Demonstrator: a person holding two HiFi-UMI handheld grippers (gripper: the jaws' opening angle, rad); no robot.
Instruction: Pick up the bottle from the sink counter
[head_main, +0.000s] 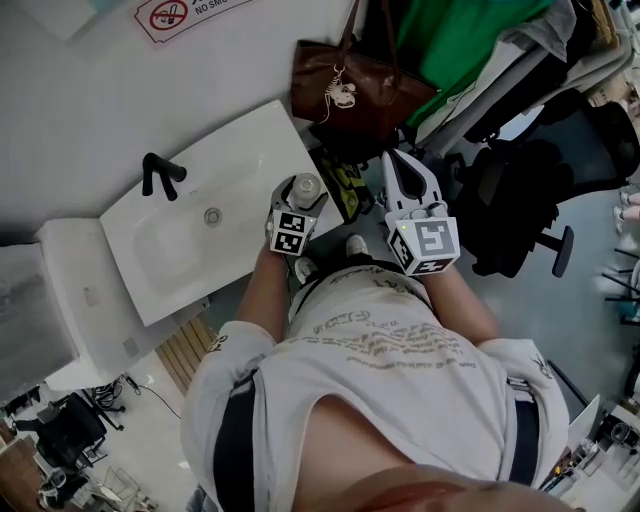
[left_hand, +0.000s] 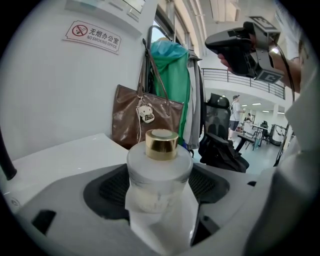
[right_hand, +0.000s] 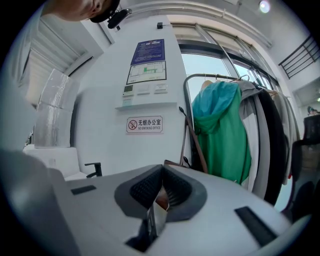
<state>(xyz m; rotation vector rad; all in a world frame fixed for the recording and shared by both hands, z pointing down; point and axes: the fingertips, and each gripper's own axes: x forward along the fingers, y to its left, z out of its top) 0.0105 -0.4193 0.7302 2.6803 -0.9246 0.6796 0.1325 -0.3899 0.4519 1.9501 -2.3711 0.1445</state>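
A frosted bottle (head_main: 306, 186) with a gold cap stands at the right corner of the white sink counter (head_main: 250, 145). My left gripper (head_main: 301, 197) reaches over that corner, its jaws wide apart on either side of the bottle. In the left gripper view the bottle (left_hand: 160, 172) fills the gap between the dark pads (left_hand: 111, 187); its base is hidden. I see no firm press of the pads on it. My right gripper (head_main: 398, 160) hangs off the counter to the right, above the floor. Its jaws (right_hand: 162, 168) are closed together with nothing between them.
A black faucet (head_main: 160, 176) stands at the basin's far side. A brown handbag (head_main: 345, 88) hangs just beyond the counter's corner, with a green garment (head_main: 455, 35) on a rack beside it. A black office chair (head_main: 530, 190) stands to the right.
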